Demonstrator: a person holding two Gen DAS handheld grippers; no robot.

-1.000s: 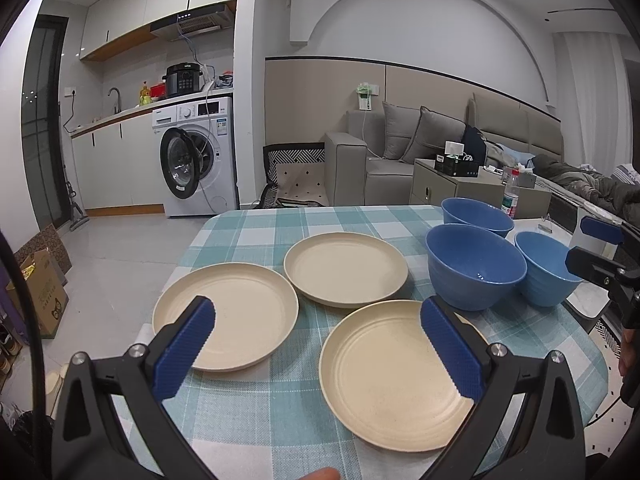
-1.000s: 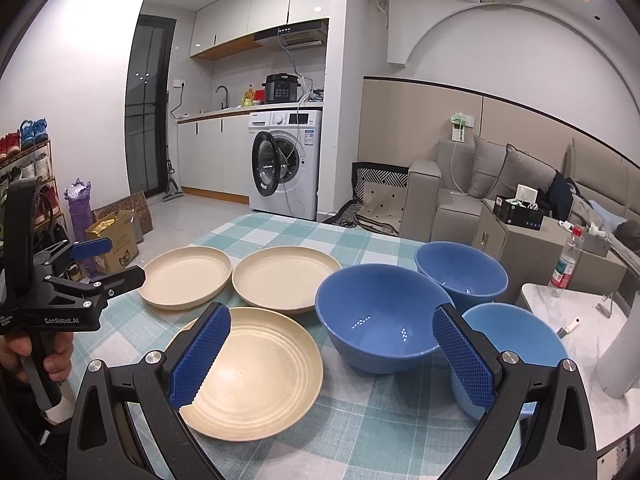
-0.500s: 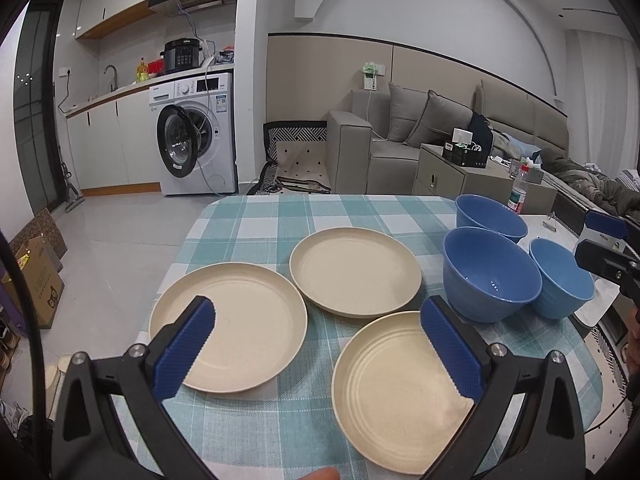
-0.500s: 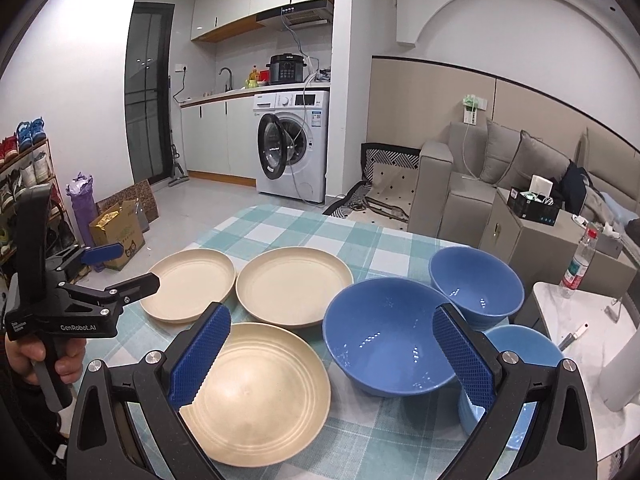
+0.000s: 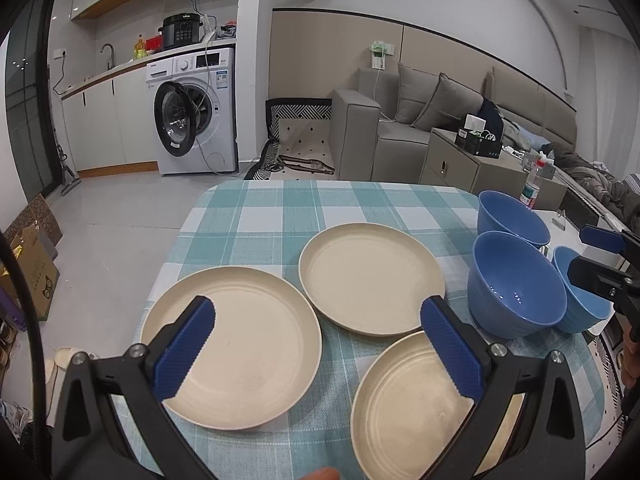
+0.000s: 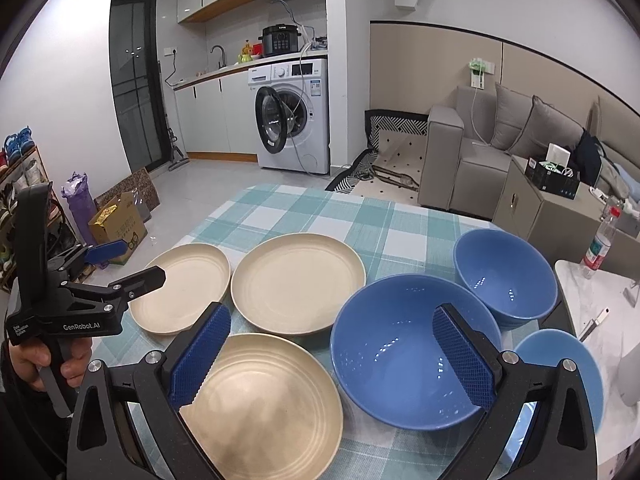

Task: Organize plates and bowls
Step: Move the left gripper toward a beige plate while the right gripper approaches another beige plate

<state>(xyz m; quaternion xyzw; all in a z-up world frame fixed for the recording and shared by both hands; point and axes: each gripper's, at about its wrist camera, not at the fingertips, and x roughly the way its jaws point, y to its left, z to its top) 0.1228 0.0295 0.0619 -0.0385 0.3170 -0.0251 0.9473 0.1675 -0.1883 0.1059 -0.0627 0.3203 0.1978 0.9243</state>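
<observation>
Three cream plates and three blue bowls sit on a table under a teal-and-white checked cloth (image 5: 280, 208). The left plate (image 5: 236, 360) lies at the near left, the far plate (image 5: 368, 276) just beyond and to its right, and the near plate (image 5: 416, 412) closest to the person; the three lie close together, though the fisheye makes it hard to say whether their rims touch. To the right stand the bowls: the large bowl (image 6: 400, 352) in the middle, the far bowl (image 6: 504, 272) behind it, and the small bowl (image 6: 560, 368) at the near right by the table edge. The left gripper (image 5: 320, 348) hovers above the plates with its blue-padded jaws spread wide, holding nothing, one pad over the left plate and the other over the near plate. The right gripper (image 6: 332, 360) hangs likewise wide and empty, one pad over the near plate, the other over the large bowl. A hand (image 6: 44, 360) grips the left tool's handle (seen from the right camera), and a washing machine (image 6: 294, 116) stands in the background
</observation>
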